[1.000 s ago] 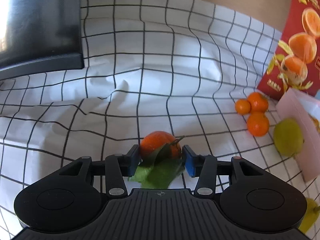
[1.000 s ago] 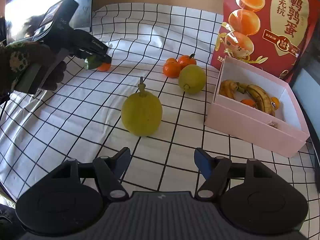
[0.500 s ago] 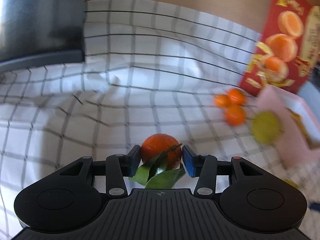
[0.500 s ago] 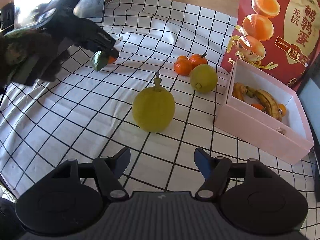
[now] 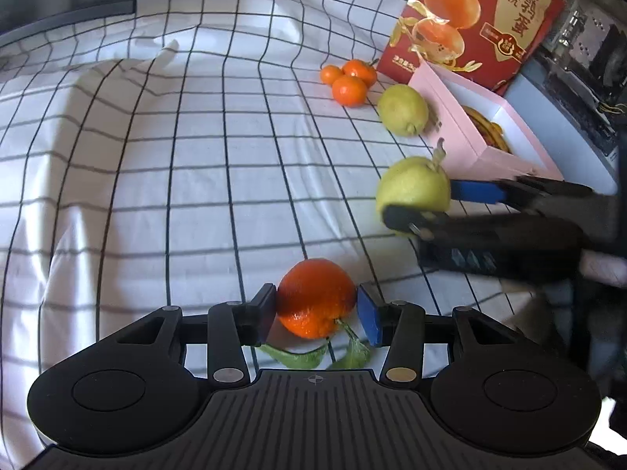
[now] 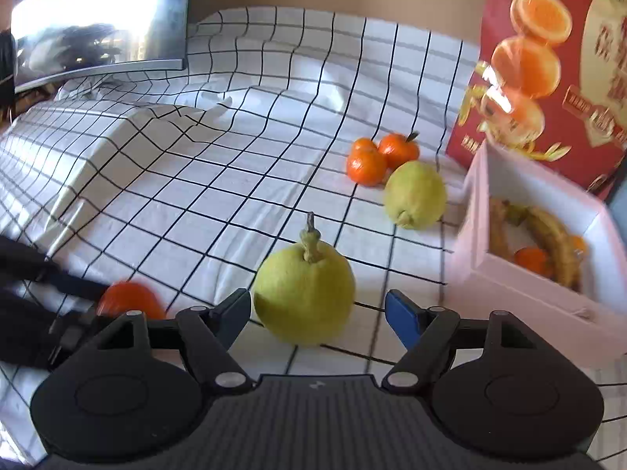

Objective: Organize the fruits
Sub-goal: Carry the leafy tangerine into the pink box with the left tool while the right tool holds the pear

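My left gripper [image 5: 316, 311] is shut on a leafy tangerine [image 5: 315, 297] and holds it above the checked cloth; the tangerine also shows blurred in the right wrist view [image 6: 131, 301]. My right gripper [image 6: 318, 313] is open with a yellow-green pear [image 6: 305, 293] standing between its fingers, apart from the right one. The pear also shows in the left wrist view [image 5: 411, 188]. A second pear [image 6: 414, 195] and three tangerines [image 6: 372, 156] lie beside the pink box [image 6: 509, 278], which holds bananas [image 6: 548, 241] and a tangerine.
A red snack bag [image 6: 556, 62] stands behind the box. A dark monitor [image 6: 98, 19] stands at the back left. The cloth [image 5: 156, 156] is wrinkled and raised on the left.
My left gripper has swung right with the tangerine, toward the box. My right gripper has moved forward so the pear now sits between its open fingers.
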Demonstrator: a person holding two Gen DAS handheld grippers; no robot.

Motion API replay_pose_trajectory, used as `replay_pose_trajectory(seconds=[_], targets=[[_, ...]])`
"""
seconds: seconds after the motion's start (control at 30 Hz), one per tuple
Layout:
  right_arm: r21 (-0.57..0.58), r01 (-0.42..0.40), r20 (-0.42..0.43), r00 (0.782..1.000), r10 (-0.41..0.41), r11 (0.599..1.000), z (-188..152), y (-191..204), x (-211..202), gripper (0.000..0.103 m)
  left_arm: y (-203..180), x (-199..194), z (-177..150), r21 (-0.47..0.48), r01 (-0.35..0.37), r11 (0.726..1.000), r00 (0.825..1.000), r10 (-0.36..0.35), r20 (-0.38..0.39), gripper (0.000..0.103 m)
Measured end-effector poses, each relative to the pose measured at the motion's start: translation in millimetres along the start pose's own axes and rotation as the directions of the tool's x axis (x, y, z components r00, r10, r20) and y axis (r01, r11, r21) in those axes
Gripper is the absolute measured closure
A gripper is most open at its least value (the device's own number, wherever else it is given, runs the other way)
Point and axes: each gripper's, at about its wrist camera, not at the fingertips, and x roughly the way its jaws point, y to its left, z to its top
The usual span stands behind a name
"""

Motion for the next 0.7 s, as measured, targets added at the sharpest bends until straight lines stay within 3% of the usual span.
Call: replay_pose_trajectory(seconds=[0.1, 0.23, 0.4, 0.53, 0.7], targets=[[0.040, -0.038, -0.033, 0.999, 0.039, 0.998, 3.8, -3.1, 12.9, 0.027, 0.0, -2.9, -6.5, -0.020, 0.001, 1.000, 1.000, -0.001, 0.007, 0.053], [0.018, -0.033, -0.048, 0.998, 0.034, 0.999, 3.4, -1.6, 19.5, 0.028, 0.6, -4.7, -10.5, -0.034, 0.005, 0.999, 1.000, -0.004, 0.014, 0.053], [0.003, -0.042, -0.039, 0.998, 0.042, 0.999, 0.8, -0.8, 18.1, 0.042, -0.3, -3.7, -11.7, -0.026, 0.004, 1.000, 1.000, -0.003, 0.024, 0.053], [0.012, -0.049, -0.037, 0.998, 0.050, 0.999, -3.7, -1.1, 11.8, 0.042, -3.0, -2.9, -11.0, -0.010, 0.002, 1.000, 1.000, -0.002, 0.028, 0.053], [0.107, -0.091, 0.071, 0.994, 0.084, 0.990, 2.2, -26.2, -40.0, 0.042, -16.3, -10.6, 12.4, 0.025, 0.062, 0.998, 0.995, -0.063, 0.073, 0.053]])
